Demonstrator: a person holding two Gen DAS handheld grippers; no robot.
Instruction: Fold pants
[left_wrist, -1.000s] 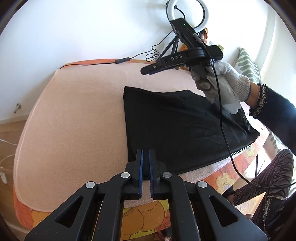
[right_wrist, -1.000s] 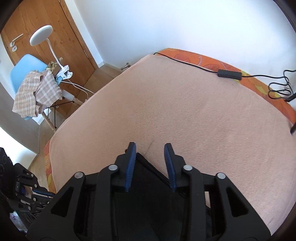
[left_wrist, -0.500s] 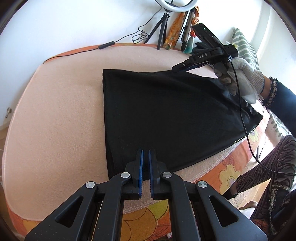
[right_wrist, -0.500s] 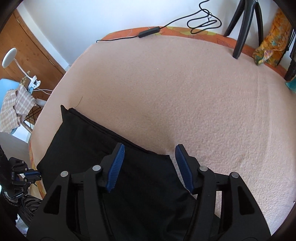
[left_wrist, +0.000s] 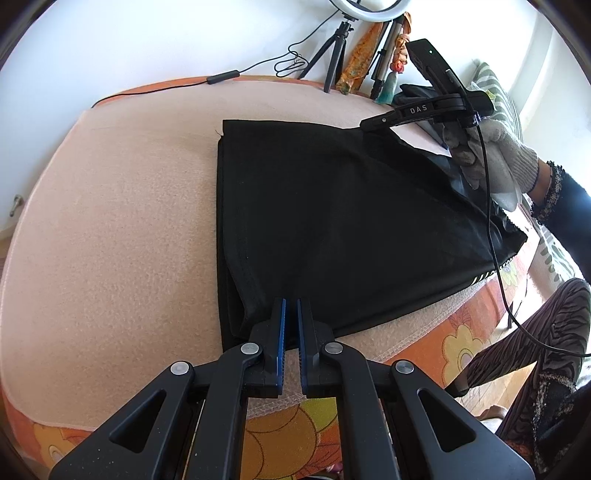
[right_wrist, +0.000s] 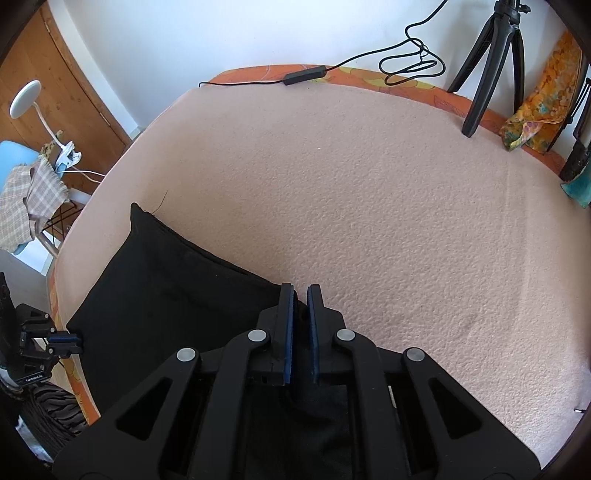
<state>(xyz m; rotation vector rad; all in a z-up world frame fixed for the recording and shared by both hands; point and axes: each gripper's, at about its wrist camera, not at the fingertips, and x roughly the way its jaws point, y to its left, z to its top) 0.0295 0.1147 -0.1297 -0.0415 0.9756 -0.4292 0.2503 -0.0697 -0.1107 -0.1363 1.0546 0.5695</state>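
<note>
The black pants (left_wrist: 332, 206) lie folded on the pink blanket (left_wrist: 122, 229) of a bed, and also show in the right wrist view (right_wrist: 166, 288). My left gripper (left_wrist: 290, 306) is shut on the pants' near edge and lifts a fold there. My right gripper (right_wrist: 300, 295) is shut on the far edge of the pants; in the left wrist view its tip (left_wrist: 369, 123) sits at the pants' far right corner, held by a gloved hand (left_wrist: 491, 158).
A tripod (right_wrist: 487, 62) with ring light, a cable with inline box (right_wrist: 304, 75) and orange cloth (right_wrist: 535, 110) stand along the bed's far edge. A blue chair with checked cloth (right_wrist: 26, 199) and a lamp are at the left. The person's legs (left_wrist: 535, 369) are at the right.
My right gripper has closed from wide open onto the pants' far edge. The left gripper stays shut on the near edge and both views have shifted closer over the pants.
</note>
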